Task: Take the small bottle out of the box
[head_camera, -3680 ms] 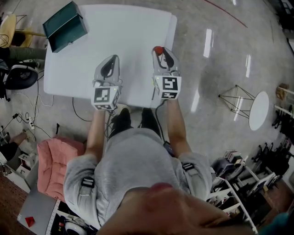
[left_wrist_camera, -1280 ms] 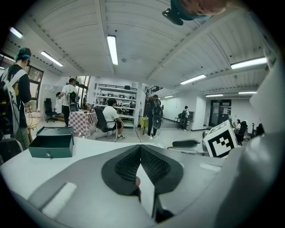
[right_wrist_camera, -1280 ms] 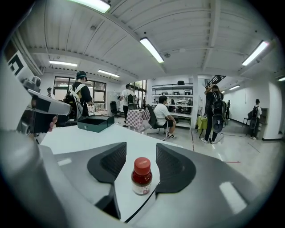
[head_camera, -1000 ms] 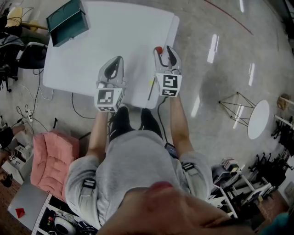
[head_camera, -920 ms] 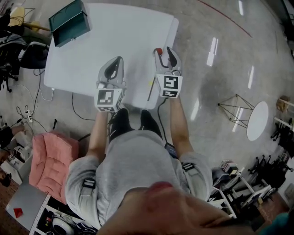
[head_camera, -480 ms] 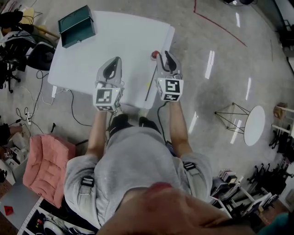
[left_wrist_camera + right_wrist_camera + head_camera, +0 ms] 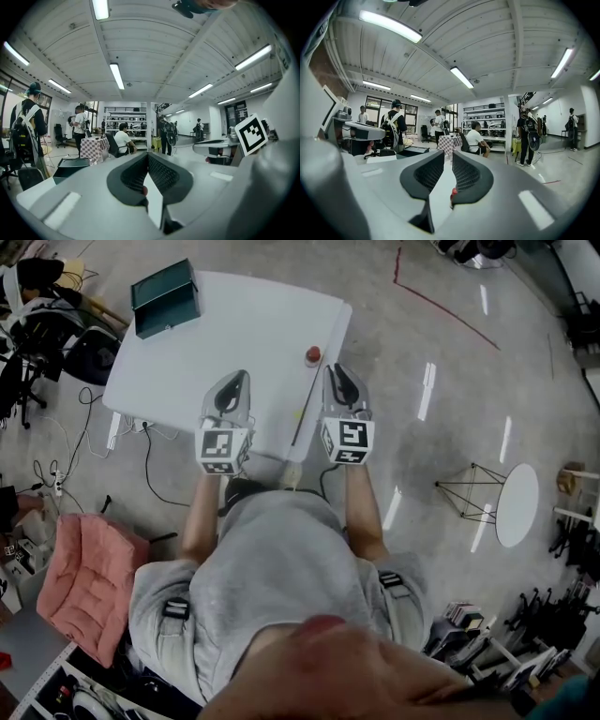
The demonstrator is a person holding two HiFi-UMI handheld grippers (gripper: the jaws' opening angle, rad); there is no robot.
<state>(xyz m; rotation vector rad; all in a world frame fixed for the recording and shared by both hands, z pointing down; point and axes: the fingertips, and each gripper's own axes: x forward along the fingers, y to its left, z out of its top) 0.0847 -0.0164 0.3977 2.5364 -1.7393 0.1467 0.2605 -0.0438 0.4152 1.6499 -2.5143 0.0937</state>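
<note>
Small bottle [image 7: 453, 192] mostly behind right gripper [image 7: 447, 154] jaws

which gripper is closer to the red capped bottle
Right. The right gripper, its empty jaws just closing, is just right of the bottle; the left gripper is farther off, to its left.

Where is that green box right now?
In the head view the green box sits on the far left corner of the white table, well ahead of the left tool.
</note>
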